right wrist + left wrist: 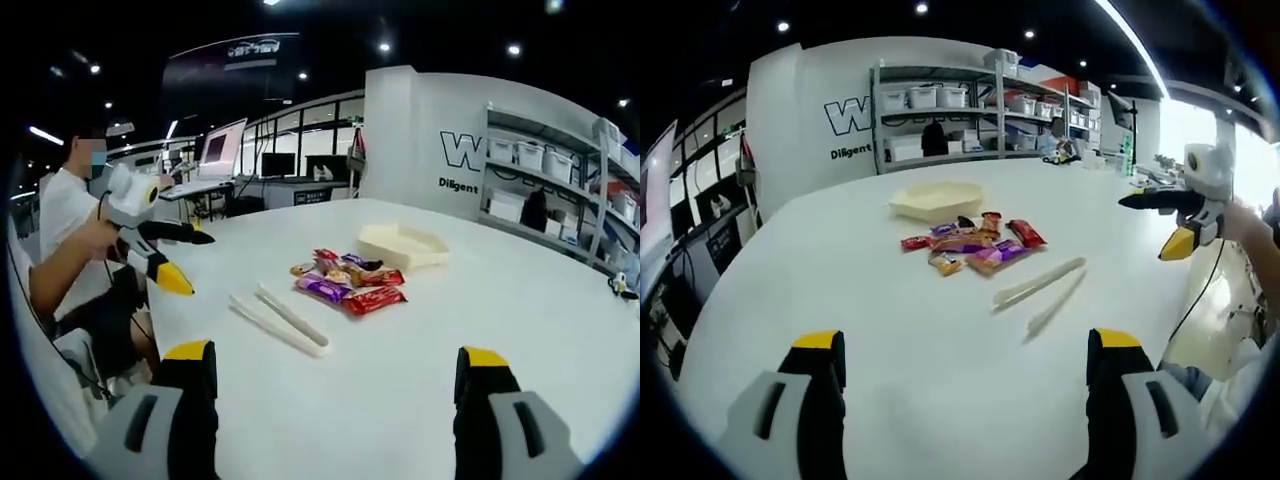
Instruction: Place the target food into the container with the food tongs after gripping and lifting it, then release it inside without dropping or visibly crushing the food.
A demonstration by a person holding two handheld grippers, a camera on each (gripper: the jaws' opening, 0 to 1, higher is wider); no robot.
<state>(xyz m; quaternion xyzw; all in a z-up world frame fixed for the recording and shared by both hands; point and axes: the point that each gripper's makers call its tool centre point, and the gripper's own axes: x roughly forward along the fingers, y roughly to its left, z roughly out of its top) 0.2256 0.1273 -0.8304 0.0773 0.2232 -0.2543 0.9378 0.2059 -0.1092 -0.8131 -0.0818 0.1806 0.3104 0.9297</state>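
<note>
A pile of wrapped snacks, red, purple and orange, lies mid-table. Just beyond it sits a shallow cream container, nothing visible inside. Pale translucent food tongs lie flat on the table beside the pile, untouched. My left gripper is open, its yellow-tipped jaws wide apart over bare table, well short of the snacks. My right gripper is open too, hovering short of the tongs. The right gripper also shows at the right edge, and the left gripper at the left, held by a seated person.
The big white table has wide bare room around the pile. Shelves with white bins stand behind it. Desks with monitors line the far side. A cable hangs from the right gripper.
</note>
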